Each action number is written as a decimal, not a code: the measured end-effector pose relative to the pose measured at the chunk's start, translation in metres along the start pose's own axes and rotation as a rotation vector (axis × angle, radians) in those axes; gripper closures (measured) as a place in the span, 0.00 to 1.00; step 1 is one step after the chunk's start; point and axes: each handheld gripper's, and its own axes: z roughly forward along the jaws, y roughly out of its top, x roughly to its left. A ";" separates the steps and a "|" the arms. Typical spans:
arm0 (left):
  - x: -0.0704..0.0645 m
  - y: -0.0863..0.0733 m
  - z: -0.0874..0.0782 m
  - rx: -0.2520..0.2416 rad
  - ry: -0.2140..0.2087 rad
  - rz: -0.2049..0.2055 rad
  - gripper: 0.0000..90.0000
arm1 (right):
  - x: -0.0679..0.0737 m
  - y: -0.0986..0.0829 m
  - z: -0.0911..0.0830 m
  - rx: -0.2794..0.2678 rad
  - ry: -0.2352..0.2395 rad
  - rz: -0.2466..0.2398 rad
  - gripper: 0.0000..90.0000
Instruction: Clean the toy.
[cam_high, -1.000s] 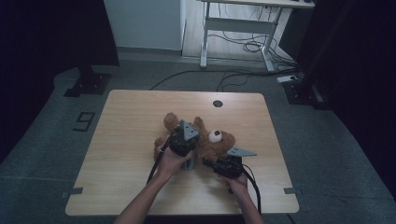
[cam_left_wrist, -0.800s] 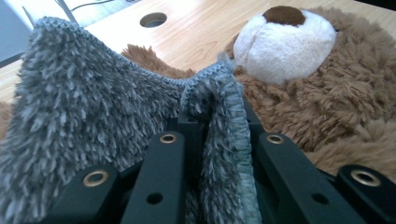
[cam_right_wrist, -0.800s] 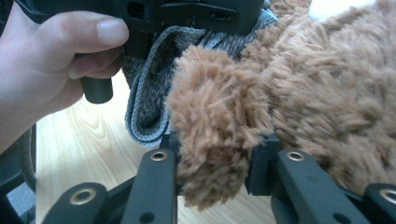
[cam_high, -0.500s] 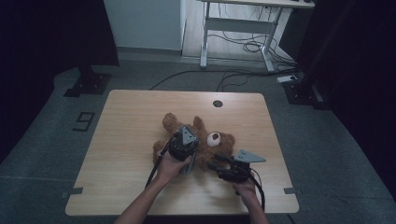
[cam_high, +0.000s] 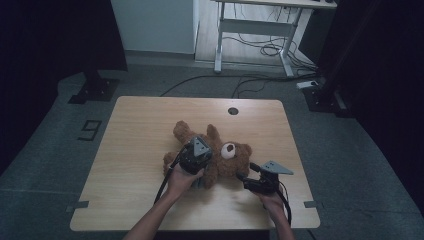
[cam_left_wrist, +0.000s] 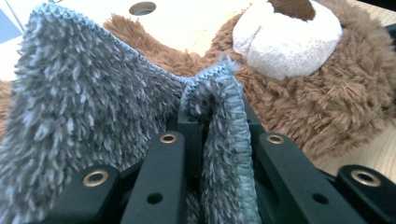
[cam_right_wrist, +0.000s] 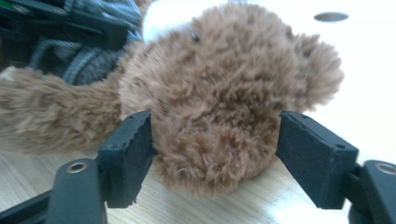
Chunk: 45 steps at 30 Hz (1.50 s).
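Left gripper pinched a fold of grey fuzzy cloth over the teddy bear (lying mid-table). Right gripper, at the bear's 4 o'clock, stood spread wide around its head, jaws not pressing.

High view overhead, facing forward-down; both gripper views close, sharing teddy bear head.
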 end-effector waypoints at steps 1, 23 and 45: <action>0.000 0.000 -0.001 0.000 -0.004 -0.001 0.87 | -0.001 -0.002 0.005 0.022 0.007 0.020 0.29; -0.017 0.039 -0.037 -0.208 -0.108 -0.027 0.87 | -0.001 -0.001 0.018 0.038 0.055 -0.004 0.66; -0.027 -0.037 -0.001 -0.027 -0.181 -0.036 0.88 | -0.015 -0.001 0.017 0.046 0.119 0.038 0.68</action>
